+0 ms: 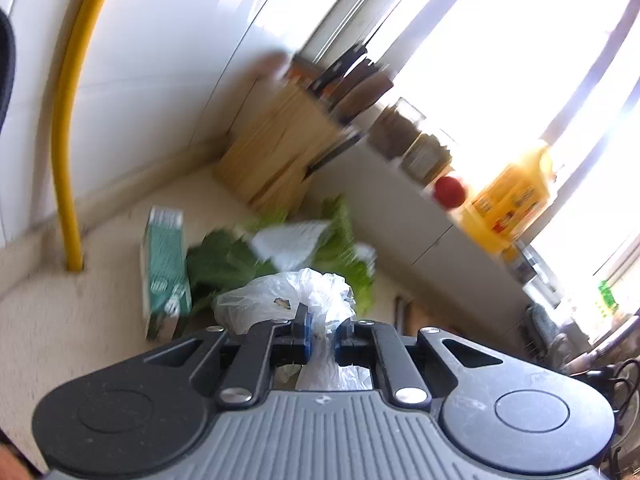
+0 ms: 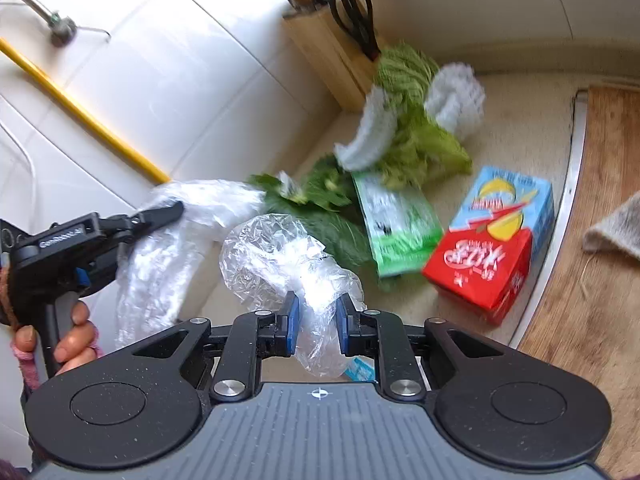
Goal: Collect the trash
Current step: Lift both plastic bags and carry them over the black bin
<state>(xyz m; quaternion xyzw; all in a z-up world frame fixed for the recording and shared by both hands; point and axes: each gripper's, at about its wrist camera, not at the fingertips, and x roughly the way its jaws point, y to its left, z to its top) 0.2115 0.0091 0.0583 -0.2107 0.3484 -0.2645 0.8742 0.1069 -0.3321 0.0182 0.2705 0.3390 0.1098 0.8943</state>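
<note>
Clear plastic bag (image 2: 280, 252), hanging above the counter in front of the knife block (image 2: 332, 52): left gripper (image 1: 322, 328) and right gripper (image 2: 314, 320) both pinching its film, best kept clamped while spreading the mouth for the scraps.

Home kitchen. Evidence: speckled cream countertop (image 2: 492, 128); white tiled wall (image 1: 160, 40); pale wooden knife block (image 2: 332, 52) holding black-handled scissors (image 2: 356, 16); sunlit window ledge (image 1: 400, 184) with glass storage jars (image 1: 404, 128) and a red tomato (image 1: 450, 192); green leafy vegetables (image 2: 416, 136); green carton (image 2: 396, 224) and red-and-blue carton (image 2: 492, 248).
</note>
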